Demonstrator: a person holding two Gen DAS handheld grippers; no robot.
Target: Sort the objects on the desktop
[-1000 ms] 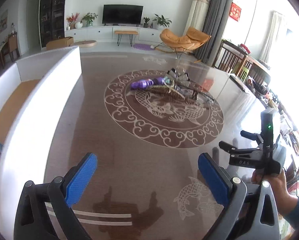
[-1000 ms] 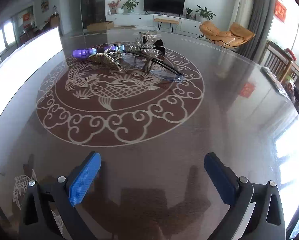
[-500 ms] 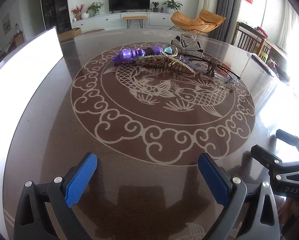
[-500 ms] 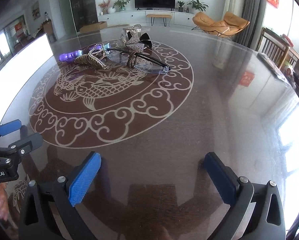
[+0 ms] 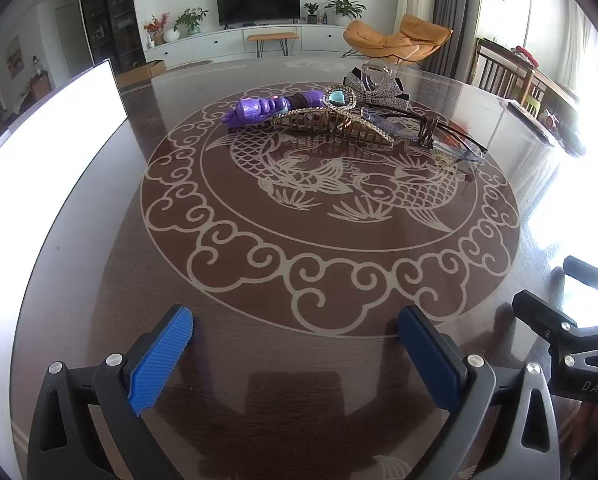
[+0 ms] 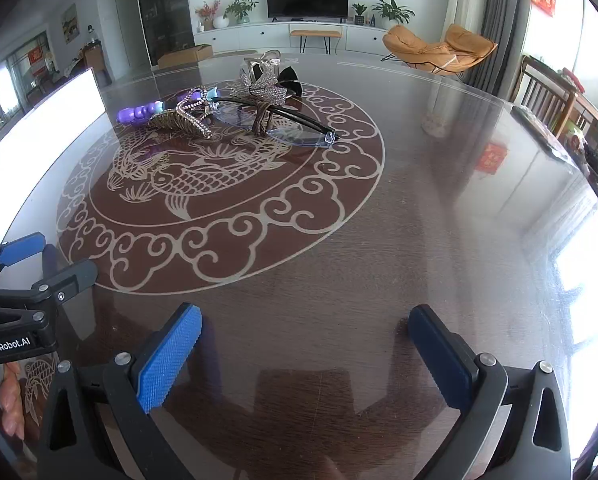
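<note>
A pile of small objects lies at the far side of the fish medallion on the dark round table [image 5: 259, 360]: a purple toy [image 5: 255, 110], a gold rhinestone hair claw [image 5: 331, 124], a silver bow clip [image 5: 375, 88] and dark-framed glasses [image 5: 431, 132]. The right wrist view shows the same purple toy [image 6: 137, 114], hair claw [image 6: 183, 120], bow clip [image 6: 267, 86] and glasses [image 6: 275, 122]. My left gripper [image 5: 295, 356] is open, low over the near table edge, far from the pile. My right gripper [image 6: 311, 356] is open too, beside it, holding nothing.
A white box [image 5: 47, 152] stands along the table's left side. A dark flat object [image 6: 539, 124] lies near the right rim. Chairs [image 5: 499, 76] stand beyond the table on the right. A person's hand [image 6: 11, 400] holds the left gripper handle.
The left gripper swung right from over the white box and dropped low over the table, now facing the pile. The right gripper edged slightly nearer. Both stayed open.
</note>
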